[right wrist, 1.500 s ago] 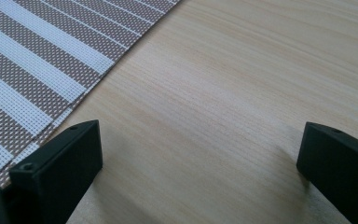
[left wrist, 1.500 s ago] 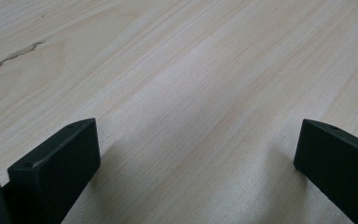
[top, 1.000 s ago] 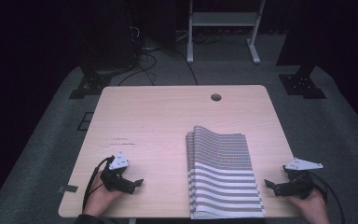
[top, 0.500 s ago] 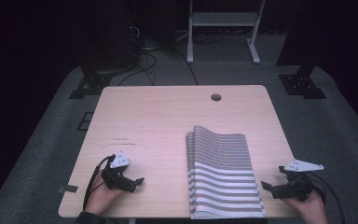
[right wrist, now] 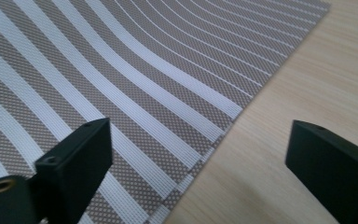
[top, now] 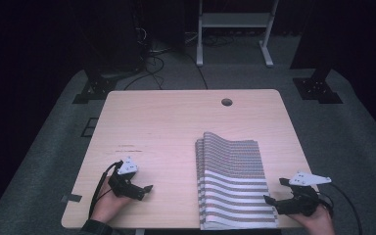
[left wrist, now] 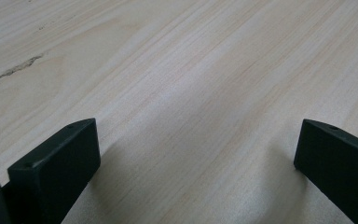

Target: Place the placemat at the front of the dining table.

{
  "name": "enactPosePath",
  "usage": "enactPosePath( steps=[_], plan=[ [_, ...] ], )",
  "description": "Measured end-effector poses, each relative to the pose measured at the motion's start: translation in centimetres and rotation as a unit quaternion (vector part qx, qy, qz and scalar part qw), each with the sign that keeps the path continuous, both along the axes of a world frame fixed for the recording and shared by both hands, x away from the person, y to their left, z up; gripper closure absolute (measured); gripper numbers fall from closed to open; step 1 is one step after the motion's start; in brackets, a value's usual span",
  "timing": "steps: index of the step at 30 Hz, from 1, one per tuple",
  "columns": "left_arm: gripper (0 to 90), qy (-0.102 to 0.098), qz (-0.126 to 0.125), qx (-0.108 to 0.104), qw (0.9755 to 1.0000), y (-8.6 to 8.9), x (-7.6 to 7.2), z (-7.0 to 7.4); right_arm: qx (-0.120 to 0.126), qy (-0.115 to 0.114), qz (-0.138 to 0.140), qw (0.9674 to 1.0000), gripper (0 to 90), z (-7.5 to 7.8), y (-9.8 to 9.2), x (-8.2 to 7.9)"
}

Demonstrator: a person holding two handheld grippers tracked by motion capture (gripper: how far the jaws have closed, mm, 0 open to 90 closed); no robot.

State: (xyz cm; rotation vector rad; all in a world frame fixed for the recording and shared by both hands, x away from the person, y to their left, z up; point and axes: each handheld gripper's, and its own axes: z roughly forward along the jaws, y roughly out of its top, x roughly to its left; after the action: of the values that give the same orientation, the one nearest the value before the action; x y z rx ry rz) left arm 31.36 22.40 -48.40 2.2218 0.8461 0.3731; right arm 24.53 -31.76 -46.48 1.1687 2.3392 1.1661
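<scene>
From the high view we look forward and down on the whole table [top: 176, 127], its near edge at the bottom and the dark floor beyond it. In the left gripper view we sit low and very close to the bare wood [left wrist: 191, 84], facing along it between two jaws held wide apart. In the right gripper view we are just as close, angled down at the edge of the striped mat [right wrist: 121, 84] where it meets the wood. We share that mat [top: 232, 181] with the high view, which sees it whole at the table's near right.
</scene>
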Motion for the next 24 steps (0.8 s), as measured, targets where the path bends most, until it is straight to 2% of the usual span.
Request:
enactPosePath(
  steps=[5,9,16,19,24],
  plan=[
    [0.0,0.000,-0.001,0.000,1.0000,0.0,0.0,0.0,0.002,-0.002,0.010,0.9999,13.0,0.1,0.8,0.1],
    [0.0,0.000,0.000,0.000,1.0000,0.0,0.0,0.0,-0.010,-0.001,0.021,0.9997,13.6,-0.1,1.7,0.2],
    [0.0,0.000,0.000,0.000,1.0000,0.0,0.0,0.0,-0.029,0.000,0.042,0.9987,21.8,-0.6,2.5,0.1],
    [0.0,0.000,0.000,0.000,1.0000,0.0,0.0,0.0,-0.034,0.001,0.049,0.9982,22.6,-0.7,2.7,0.0],
    [0.0,0.000,0.000,0.000,1.0000,0.0,0.0,0.0,-0.047,0.012,0.068,0.9965,25.6,-1.2,3.3,-0.2]
  ],
)
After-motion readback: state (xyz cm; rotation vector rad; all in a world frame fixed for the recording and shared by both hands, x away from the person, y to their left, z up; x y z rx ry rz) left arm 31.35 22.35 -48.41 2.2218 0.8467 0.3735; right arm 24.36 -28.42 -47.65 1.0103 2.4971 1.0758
